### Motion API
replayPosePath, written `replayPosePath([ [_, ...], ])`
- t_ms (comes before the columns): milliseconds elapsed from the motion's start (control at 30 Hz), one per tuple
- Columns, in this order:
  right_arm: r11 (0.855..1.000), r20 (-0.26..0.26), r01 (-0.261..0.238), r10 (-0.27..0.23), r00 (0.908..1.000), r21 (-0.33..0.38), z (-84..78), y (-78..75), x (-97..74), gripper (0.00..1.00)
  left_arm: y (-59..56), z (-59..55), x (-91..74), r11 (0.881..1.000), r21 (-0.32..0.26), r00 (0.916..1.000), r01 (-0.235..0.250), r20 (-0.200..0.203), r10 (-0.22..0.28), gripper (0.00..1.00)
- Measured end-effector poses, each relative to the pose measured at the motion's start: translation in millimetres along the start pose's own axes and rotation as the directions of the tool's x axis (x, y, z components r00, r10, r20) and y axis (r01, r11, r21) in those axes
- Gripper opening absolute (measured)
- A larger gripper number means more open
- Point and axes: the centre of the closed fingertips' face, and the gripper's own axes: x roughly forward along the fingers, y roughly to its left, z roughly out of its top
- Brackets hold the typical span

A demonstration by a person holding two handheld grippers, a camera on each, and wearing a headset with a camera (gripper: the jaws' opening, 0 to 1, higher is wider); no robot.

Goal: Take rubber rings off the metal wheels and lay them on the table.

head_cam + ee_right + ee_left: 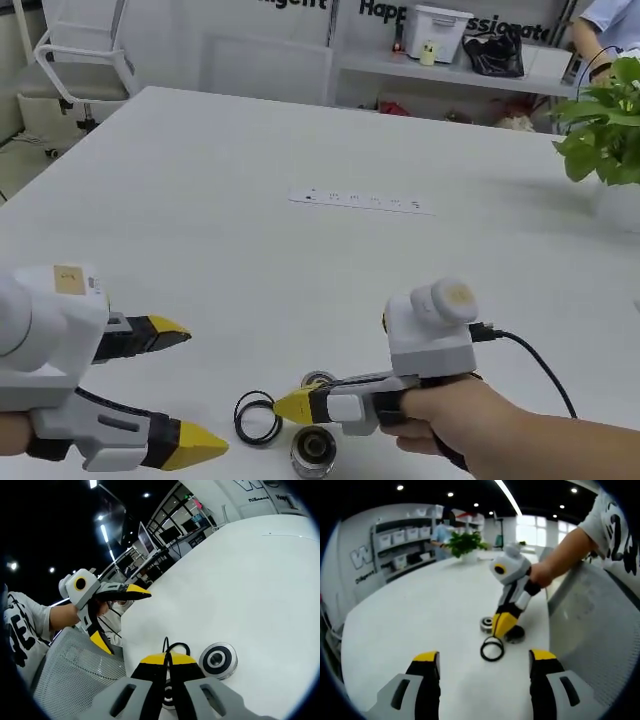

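Right gripper's point(280, 406) fingers pinch shut on the probably light, floppy rubber ring's point(238, 416) three-o'clock edge; left gripper's point(203, 387) spread wide.

Black ring point(238, 413), silver wheels point(313, 450), white worktop point(300, 250); left claw point(203, 387) and right claw point(281, 406) grey-white, yellow-tipped.
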Motion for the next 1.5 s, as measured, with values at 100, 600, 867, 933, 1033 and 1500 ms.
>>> replayPosePath([
  [100, 1.0, 0.001, 0.005, -0.005, 1.0, 0.006, 0.2, -2.1, 0.2, 0.0, 0.0, -0.7, 0.1, 1.0, -0.001, 1.0, 0.0, -0.002, 0.0, 0.73],
  [600, 1.0, -0.005, 0.029, -0.029, 0.9996, 0.007, -0.9, -5.7, 0.6, 0.0, -2.2, -3.0, 1.4, 1.0, -0.007, 0.9999, 0.008, -0.009, -0.008, 0.74],
  [867, 0.999, -0.005, 0.035, -0.035, 0.9994, -0.002, -0.9, -5.8, 0.7, 0.02, -1.0, -2.1, 2.0, 1.0, -0.005, 0.9999, 0.007, -0.012, -0.007, 0.73],
  [933, 0.999, -0.007, 0.037, -0.037, 0.9993, -0.009, -1.0, -5.1, 0.9, 0.04, -1.3, -2.0, 2.2, 1.0, -0.005, 0.9999, 0.008, -0.012, -0.008, 0.73],
  [1033, 0.999, -0.01, 0.039, -0.039, 0.9992, -0.016, -2.2, -4.6, 1.1, 0.06, -2.3, -2.3, 2.6, 1.0, -0.004, 0.9999, 0.01, -0.014, -0.01, 0.73],
  [1500, 0.998, -0.034, 0.042, -0.043, 0.9985, -0.045, -6.1, -1.3, 3.7, 0.18, -3.5, -4.0, 2.2, 1.0, -0.007, 0.9998, 0.011, -0.017, -0.011, 0.73],
])
